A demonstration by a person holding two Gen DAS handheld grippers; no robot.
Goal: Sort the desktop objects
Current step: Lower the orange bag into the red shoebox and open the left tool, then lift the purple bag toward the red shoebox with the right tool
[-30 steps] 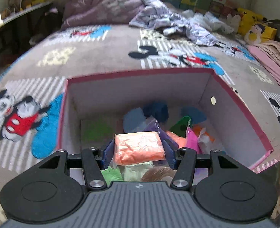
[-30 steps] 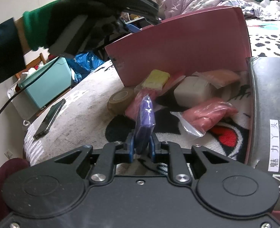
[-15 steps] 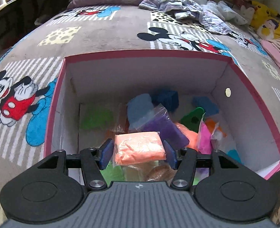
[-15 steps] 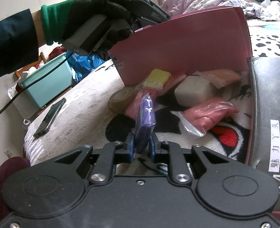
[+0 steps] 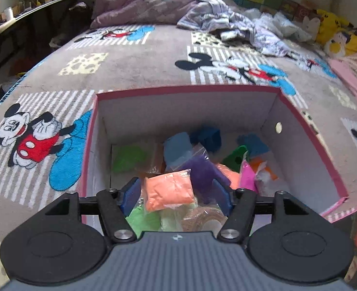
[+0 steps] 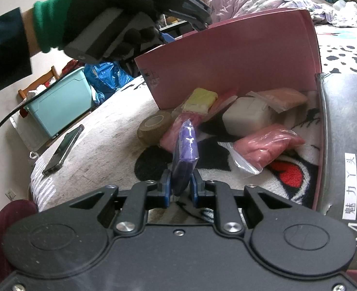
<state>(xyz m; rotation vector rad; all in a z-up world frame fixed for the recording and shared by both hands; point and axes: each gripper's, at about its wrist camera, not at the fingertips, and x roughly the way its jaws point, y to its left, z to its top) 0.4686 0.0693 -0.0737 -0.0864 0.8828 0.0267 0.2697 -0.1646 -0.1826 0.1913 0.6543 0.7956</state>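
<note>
Bedroom setting: a bed with a cartoon-mouse blanket [image 5: 139, 72] carries the work, rumpled bedding at its far end. Sitting on the blanket is a pink-rimmed box [image 5: 185, 87], open-topped and already holding many bagged clay packs: green at far left, blue and dark blue at the far wall, purple [image 5: 202, 169] centre, magenta and white at right, with a tan tape roll at the near edge.

Change noted: the left gripper [image 5: 176, 191] fingers have spread since half a second ago; the orange pack [image 5: 168, 190] now lies free between them, judged released into the box. One item is thus sorted.

The right gripper [image 6: 181, 189] stays clenched on a purple pack [image 6: 185, 152], outside the box wall, near unsorted packs [image 6: 268, 143] and a second tape roll [image 6: 155, 127]
</note>
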